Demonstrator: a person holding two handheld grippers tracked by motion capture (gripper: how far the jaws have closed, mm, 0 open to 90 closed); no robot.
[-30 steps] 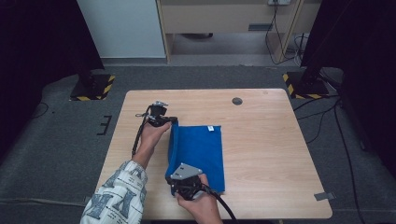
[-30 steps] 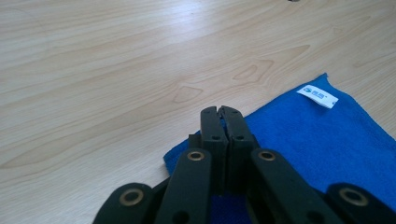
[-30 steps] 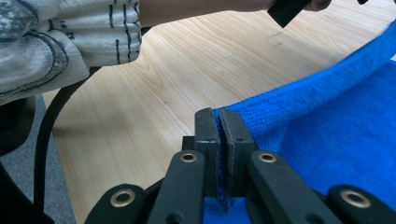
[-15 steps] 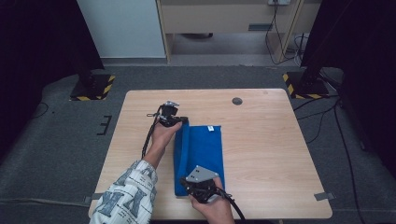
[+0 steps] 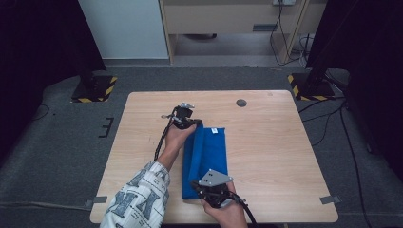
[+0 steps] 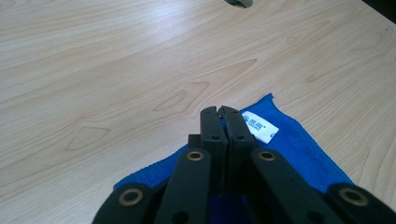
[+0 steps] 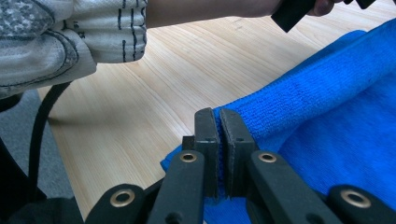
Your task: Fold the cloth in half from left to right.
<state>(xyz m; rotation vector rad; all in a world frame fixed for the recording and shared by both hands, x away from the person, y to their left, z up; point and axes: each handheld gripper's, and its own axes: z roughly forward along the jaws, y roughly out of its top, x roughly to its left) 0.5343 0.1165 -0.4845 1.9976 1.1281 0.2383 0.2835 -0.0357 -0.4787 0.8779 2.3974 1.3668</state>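
Observation:
A blue cloth [image 5: 211, 156] lies lengthwise on the wooden table [image 5: 285, 152], its left side lifted into a fold. A white label [image 5: 214, 130] marks its far end. My left gripper [image 5: 194, 125] is shut on the cloth's far left corner. In the left gripper view the jaws [image 6: 219, 110] meet, with blue cloth [image 6: 303, 154] beneath and the label [image 6: 259, 126] just right of them. My right gripper [image 5: 197, 187], under its grey plate, is shut on the near left corner. In the right gripper view [image 7: 217, 113] the cloth's edge [image 7: 322, 98] runs between the jaws.
A dark round grommet [image 5: 241, 102] sits in the table's far middle. The person's patterned sleeve [image 5: 140, 197] reaches in from the bottom left, and a cable [image 5: 161, 140] trails beside the left forearm. Bare wood lies right of the cloth.
Both grippers moved to the right, carrying the cloth's left edge with them. The cloth looks narrower now, with its left side folded over toward the right.

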